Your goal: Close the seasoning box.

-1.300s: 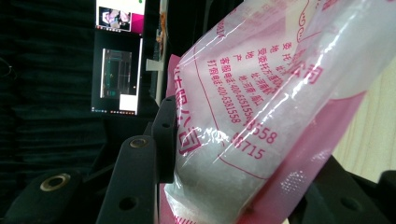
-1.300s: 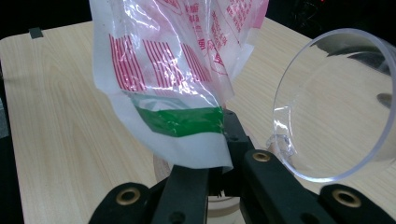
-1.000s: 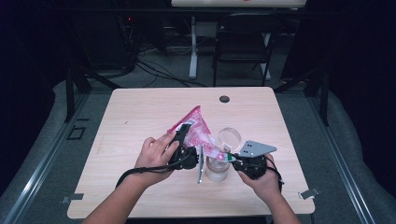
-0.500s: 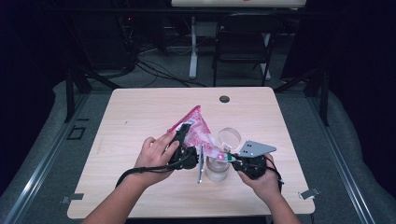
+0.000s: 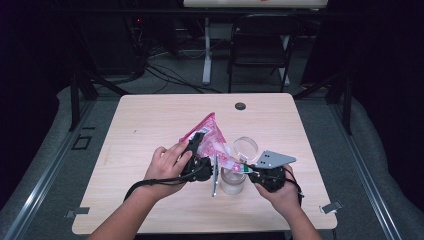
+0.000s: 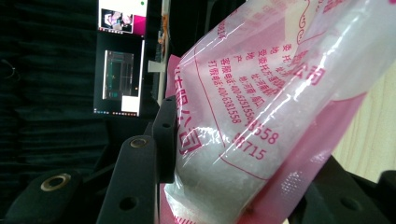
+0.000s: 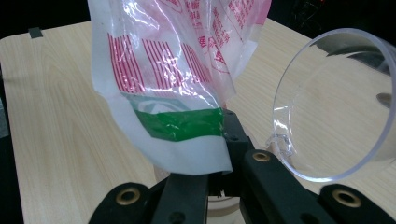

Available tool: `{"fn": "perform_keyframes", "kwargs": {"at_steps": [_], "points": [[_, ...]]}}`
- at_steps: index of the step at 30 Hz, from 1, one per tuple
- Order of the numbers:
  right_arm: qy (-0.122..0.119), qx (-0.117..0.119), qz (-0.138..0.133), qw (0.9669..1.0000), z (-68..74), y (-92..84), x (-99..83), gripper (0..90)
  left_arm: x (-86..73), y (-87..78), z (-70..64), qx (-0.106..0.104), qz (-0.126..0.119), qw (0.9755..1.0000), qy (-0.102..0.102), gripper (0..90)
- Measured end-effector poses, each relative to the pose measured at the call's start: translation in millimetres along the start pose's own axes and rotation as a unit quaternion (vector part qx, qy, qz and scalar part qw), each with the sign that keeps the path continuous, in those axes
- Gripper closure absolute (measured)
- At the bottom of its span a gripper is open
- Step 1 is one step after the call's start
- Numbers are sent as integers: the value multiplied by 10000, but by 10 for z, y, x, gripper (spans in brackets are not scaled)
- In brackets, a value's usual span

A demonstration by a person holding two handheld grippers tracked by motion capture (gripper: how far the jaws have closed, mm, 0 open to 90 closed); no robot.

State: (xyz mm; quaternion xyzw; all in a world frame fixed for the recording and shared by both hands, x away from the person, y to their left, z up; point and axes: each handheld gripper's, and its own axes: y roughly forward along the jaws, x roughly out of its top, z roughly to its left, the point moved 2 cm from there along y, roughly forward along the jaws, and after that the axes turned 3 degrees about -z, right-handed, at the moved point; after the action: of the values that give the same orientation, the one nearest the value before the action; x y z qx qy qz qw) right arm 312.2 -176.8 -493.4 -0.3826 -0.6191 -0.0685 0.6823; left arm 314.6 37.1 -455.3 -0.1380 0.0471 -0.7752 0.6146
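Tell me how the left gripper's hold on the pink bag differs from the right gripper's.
The left gripper clamps the bulging, filled body of the pink bag, jaws held wide apart; the right gripper pinches a thin flat edge by the green stripe, jaws fully shut. Both hold the same bag above the table.

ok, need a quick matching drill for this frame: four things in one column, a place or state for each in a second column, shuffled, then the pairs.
Things:
1. pink bag
2. clear jar
3. hinged lid
4. left gripper

Places or states:
A. swung open, standing on edge beside the bag
B. clamped on the bag's filled body
C. held up by both grippers, tilted over the jar
D. standing on the table below the bag's lower end

Pairs: 1-C, 2-D, 3-A, 4-B
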Motion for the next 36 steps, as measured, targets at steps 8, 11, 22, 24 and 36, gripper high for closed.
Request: {"fn": "perform_keyframes", "kwargs": {"at_steps": [8,11,22,24,36], "points": [[-8,-9,8,10000,-1,1,-1,900,3,2,1,9,-17,10000,0,612],[-6,-9,16,10000,-2,0,-2,900,6,0,0,12,-4,10000,2,612],[-9,-16,23,10000,-1,1,-2,900,9,-3,3,21,-7,10000,7,612],[-6,-8,19,10000,-1,0,-2,900,10,-3,4,24,-9,10000,7,612],[8,-8,22,10000,-8,4,-8,900,27,-3,11,33,-33,10000,14,613]]}}
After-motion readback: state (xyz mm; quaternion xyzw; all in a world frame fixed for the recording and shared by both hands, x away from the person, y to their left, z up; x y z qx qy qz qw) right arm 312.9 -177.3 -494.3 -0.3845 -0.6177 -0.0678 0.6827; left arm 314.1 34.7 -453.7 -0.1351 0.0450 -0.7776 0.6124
